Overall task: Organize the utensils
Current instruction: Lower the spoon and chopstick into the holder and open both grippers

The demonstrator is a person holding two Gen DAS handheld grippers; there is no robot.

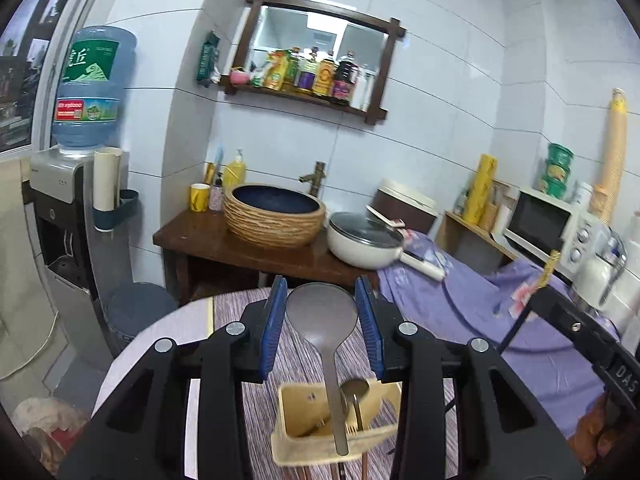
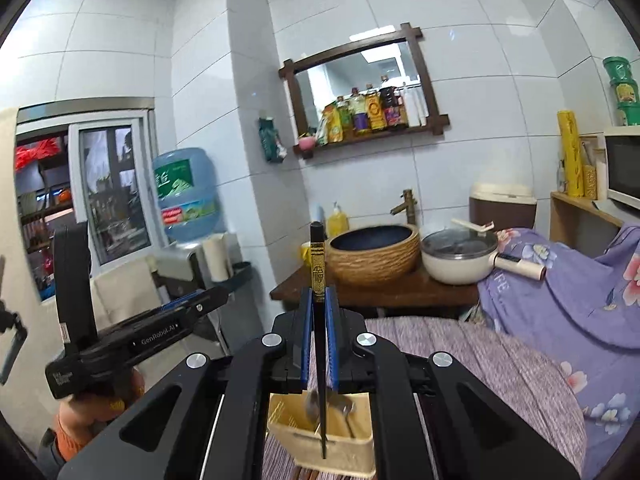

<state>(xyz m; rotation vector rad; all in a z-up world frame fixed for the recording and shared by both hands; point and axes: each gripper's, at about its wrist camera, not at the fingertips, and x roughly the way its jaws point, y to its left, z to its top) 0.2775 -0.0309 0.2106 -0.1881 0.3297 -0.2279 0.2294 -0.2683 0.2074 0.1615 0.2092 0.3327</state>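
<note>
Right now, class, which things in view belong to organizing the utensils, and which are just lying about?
Job:
- spatula in left gripper
- chopstick in right gripper
- beige holder, spoon inside

Lying about:
- basin
- lidded pan
- microwave
- water bottle
- shelf bottles

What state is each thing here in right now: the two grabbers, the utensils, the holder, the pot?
Left gripper: shut on the spoon's bowl.
Spoon: gripped, handle hanging down.
Right gripper: shut on the chopstick.
Chopstick: gripped, upright.
Utensil holder: on the table, holding some cutlery.
Pot: lid on.
</note>
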